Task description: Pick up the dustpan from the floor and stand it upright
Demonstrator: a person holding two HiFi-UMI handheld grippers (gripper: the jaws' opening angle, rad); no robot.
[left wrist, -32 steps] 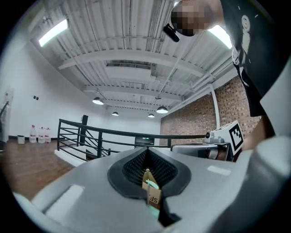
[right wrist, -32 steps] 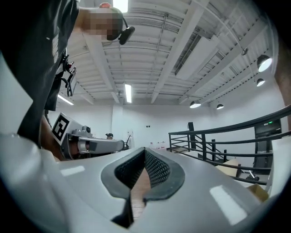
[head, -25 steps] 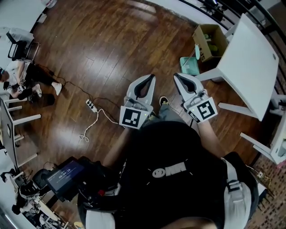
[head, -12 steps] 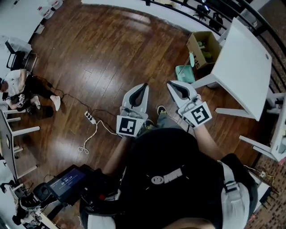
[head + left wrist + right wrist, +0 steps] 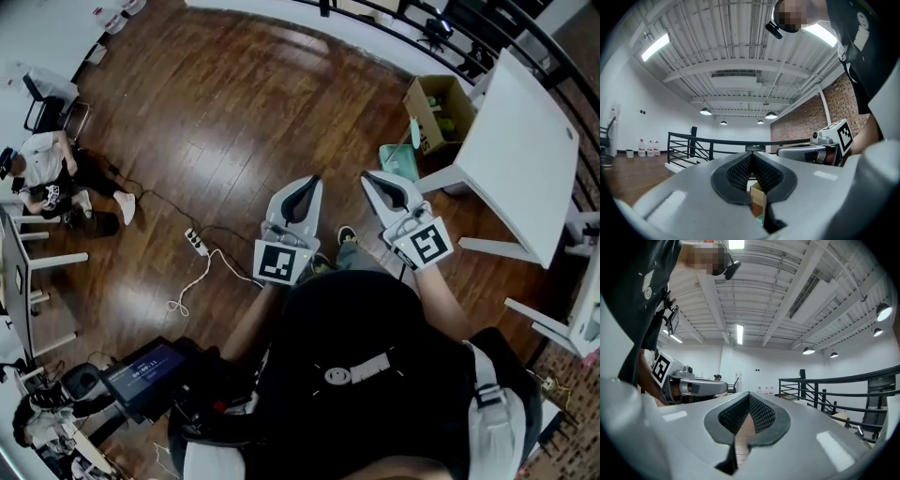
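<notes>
A teal dustpan [image 5: 397, 161] lies on the wooden floor beside a cardboard box [image 5: 435, 96], ahead of me and to the right. I hold both grippers level at chest height, side by side, well above the floor and apart from the dustpan. The left gripper [image 5: 310, 181] is shut with nothing in it; in the left gripper view its pads [image 5: 740, 171] meet at the tip [image 5: 752, 156], and the box [image 5: 759, 198] shows through the gap below. The right gripper [image 5: 369, 177] is also shut and holds nothing [image 5: 749, 395].
A white table [image 5: 521, 141] stands on the right, over the dustpan's far side. A power strip with a white cable [image 5: 195, 242] lies on the floor to the left. A person [image 5: 49, 174] sits far left. A black railing [image 5: 403, 11] runs along the back.
Only the head view's framing drifts a little. Both grippers stay where they were, side by side and shut.
</notes>
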